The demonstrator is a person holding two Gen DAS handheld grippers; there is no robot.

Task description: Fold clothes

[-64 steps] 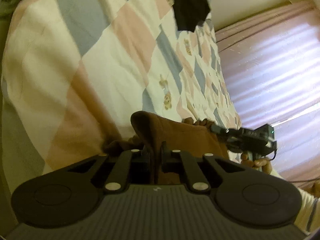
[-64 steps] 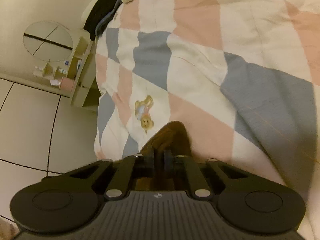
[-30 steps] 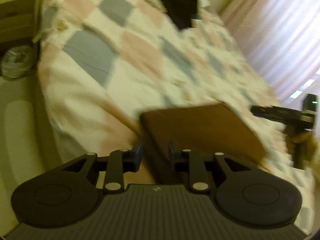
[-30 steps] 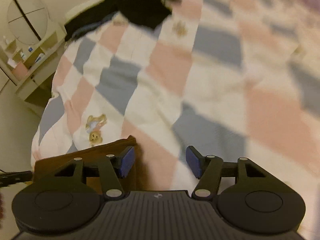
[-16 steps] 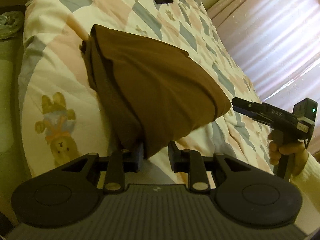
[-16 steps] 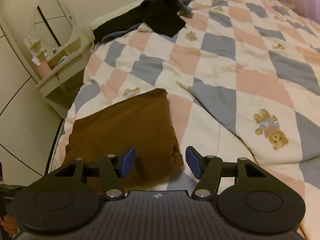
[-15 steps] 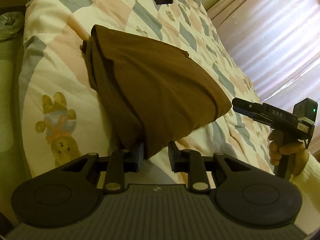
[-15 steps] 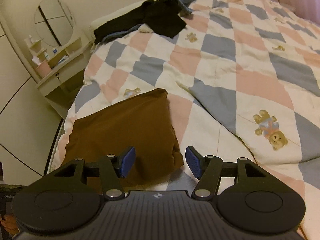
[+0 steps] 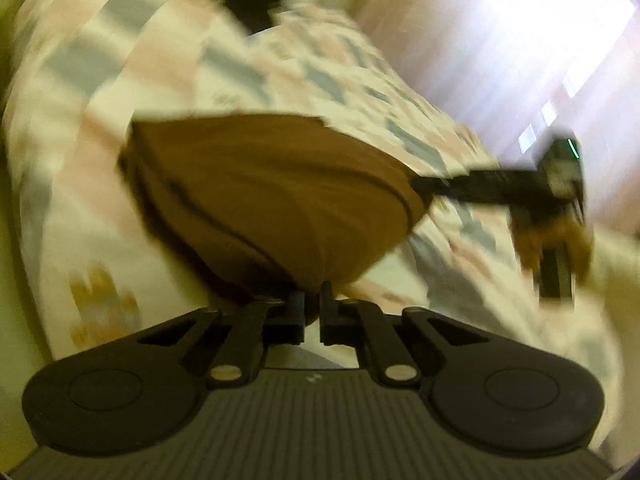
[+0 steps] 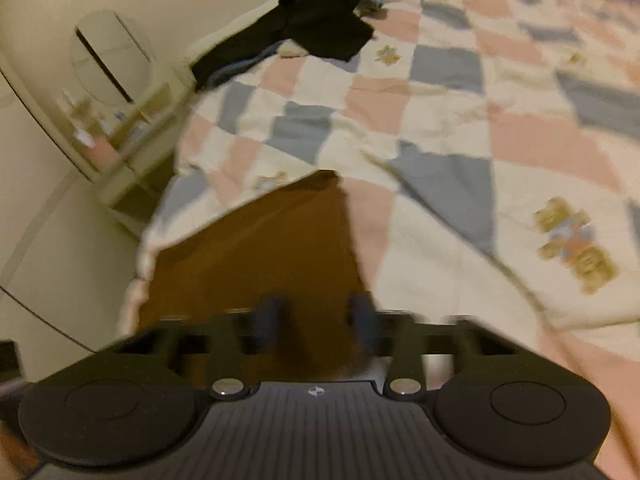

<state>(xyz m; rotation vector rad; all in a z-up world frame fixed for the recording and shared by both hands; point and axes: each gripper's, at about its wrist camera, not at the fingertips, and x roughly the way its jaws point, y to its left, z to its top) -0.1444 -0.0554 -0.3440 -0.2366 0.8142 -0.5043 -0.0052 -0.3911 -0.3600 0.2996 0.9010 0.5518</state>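
A folded brown garment [image 9: 272, 192] lies on the checked quilt [image 9: 160, 60] near the bed's edge. My left gripper [image 9: 312, 308] is shut on its near corner, with brown cloth pinched between the fingers. In the right wrist view the same garment [image 10: 260, 248] runs up to my right gripper [image 10: 316, 316]. Its blue pads are blurred and closing, still apart, with the garment's edge between them. From the left wrist view, the right gripper [image 9: 420, 186] meets the garment's far corner, held by a person's hand [image 9: 552, 240].
A heap of black and blue clothes [image 10: 320, 28] lies at the far end of the quilt [image 10: 440, 160]. A dresser with a round mirror [image 10: 112, 64] stands left of the bed. Pink curtains [image 9: 520, 40] hang on the other side.
Both grippers have moved in onto the brown garment's corners. The left jaws have shut on the cloth and the right jaws have narrowed around its edge.
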